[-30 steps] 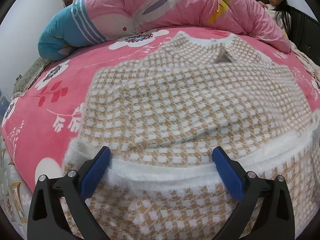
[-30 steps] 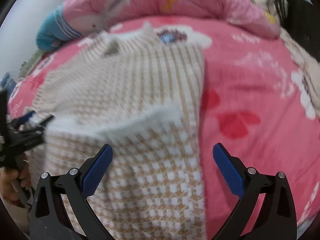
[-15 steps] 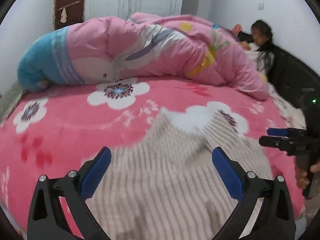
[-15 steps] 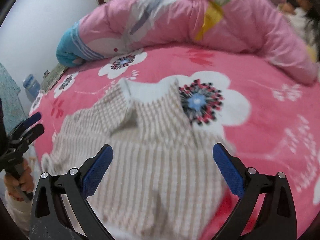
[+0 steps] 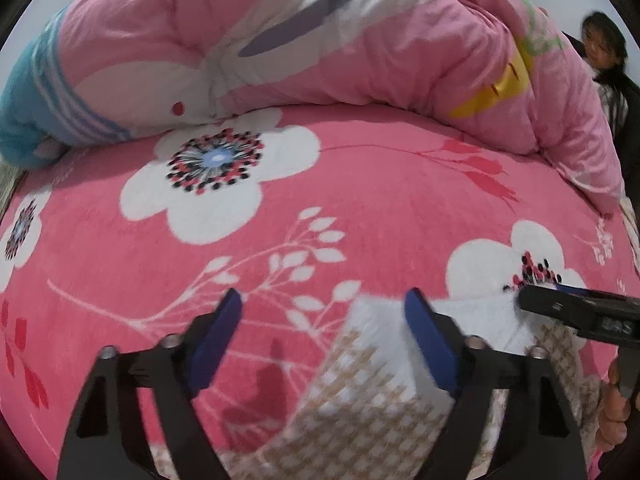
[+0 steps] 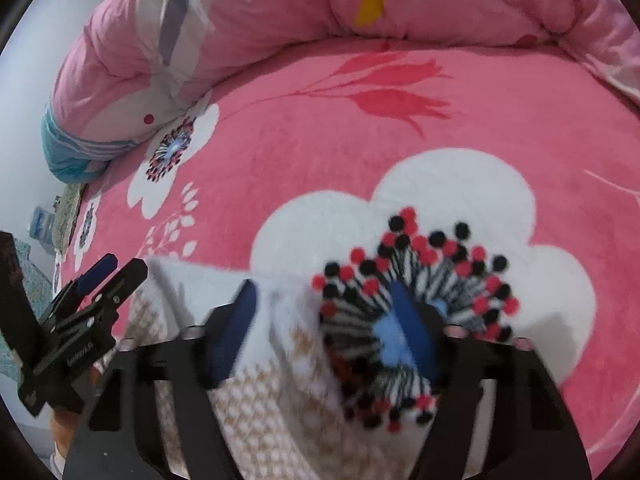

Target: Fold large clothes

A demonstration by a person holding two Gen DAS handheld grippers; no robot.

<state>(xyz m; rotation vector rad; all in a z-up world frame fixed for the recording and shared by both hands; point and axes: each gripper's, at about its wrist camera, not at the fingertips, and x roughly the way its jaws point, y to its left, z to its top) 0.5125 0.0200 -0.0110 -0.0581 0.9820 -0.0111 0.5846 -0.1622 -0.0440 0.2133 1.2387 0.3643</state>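
Note:
A beige-and-white checked garment [image 5: 360,396] with a white fluffy collar lies on the pink flowered bed cover [image 5: 280,240]. My left gripper [image 5: 324,344] is open right above the garment's top left corner, its right finger over the white edge. In the right wrist view the garment [image 6: 272,400] lies under my right gripper [image 6: 324,332], which is open over its top right edge. Each gripper shows in the other's view: the right one [image 5: 580,316], the left one [image 6: 100,288].
A rolled pink quilt [image 5: 320,40] with a blue end lies across the back of the bed. A person [image 5: 604,48] sits at the far right. The bed's left edge shows in the right wrist view [image 6: 68,216].
Both grippers have moved forward along the garment from its lower part to its collar edge and dropped close to the bed. Their jaws are narrower than before but still open.

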